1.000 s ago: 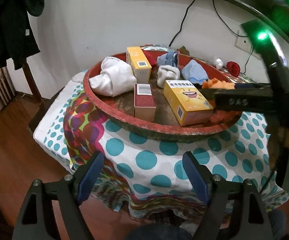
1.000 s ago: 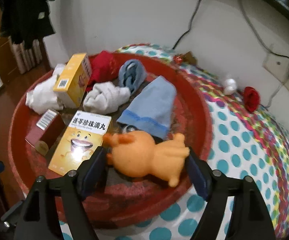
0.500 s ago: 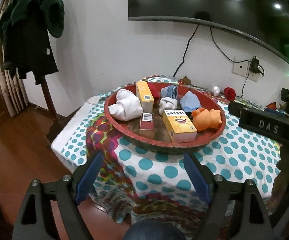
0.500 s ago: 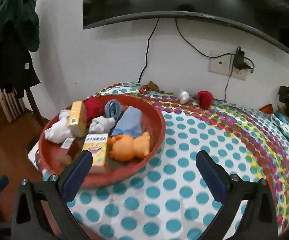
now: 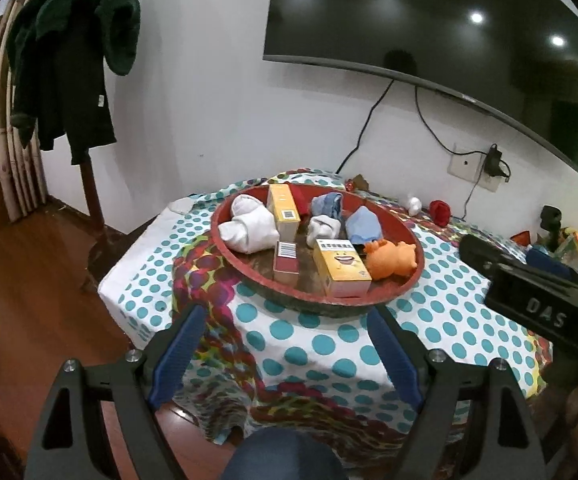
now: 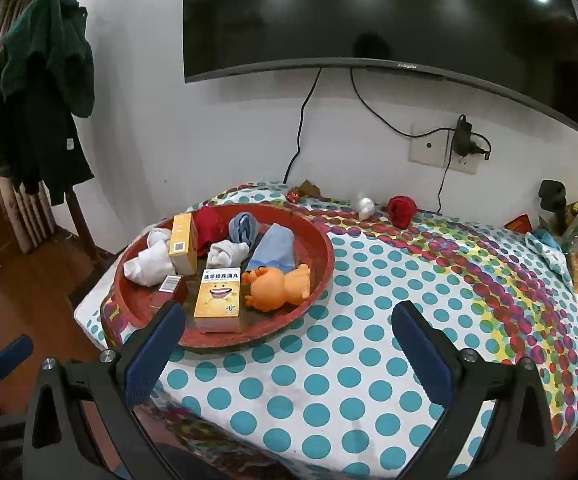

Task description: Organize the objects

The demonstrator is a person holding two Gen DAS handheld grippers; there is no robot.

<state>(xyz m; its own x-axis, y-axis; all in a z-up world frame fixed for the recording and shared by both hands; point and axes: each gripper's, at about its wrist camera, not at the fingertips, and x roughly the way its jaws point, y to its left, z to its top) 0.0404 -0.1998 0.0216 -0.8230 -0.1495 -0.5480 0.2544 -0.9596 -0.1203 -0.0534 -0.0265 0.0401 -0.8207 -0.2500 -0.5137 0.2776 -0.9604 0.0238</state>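
Both grippers are held back from the table with nothing between their jaws: the left gripper (image 5: 281, 344) is spread wide, and the right gripper (image 6: 285, 340) has just been opening to its widest. The orange plush toy (image 6: 279, 286) is seen lying inside the red round tray (image 6: 321, 276), just beside a yellow box (image 6: 219, 298), on the polka-dot tablecloth (image 6: 369, 320).

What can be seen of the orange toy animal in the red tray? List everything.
The orange toy animal looks like soft rubber or plastic, plump, with short stubby limbs and small bumps at its head end. It lies on its side in the red tray, near the rim closest to the table's middle. The yellow box with a smiling face sits right beside it, and the folded light blue cloth lies just behind, possibly touching. No gripper touches it.
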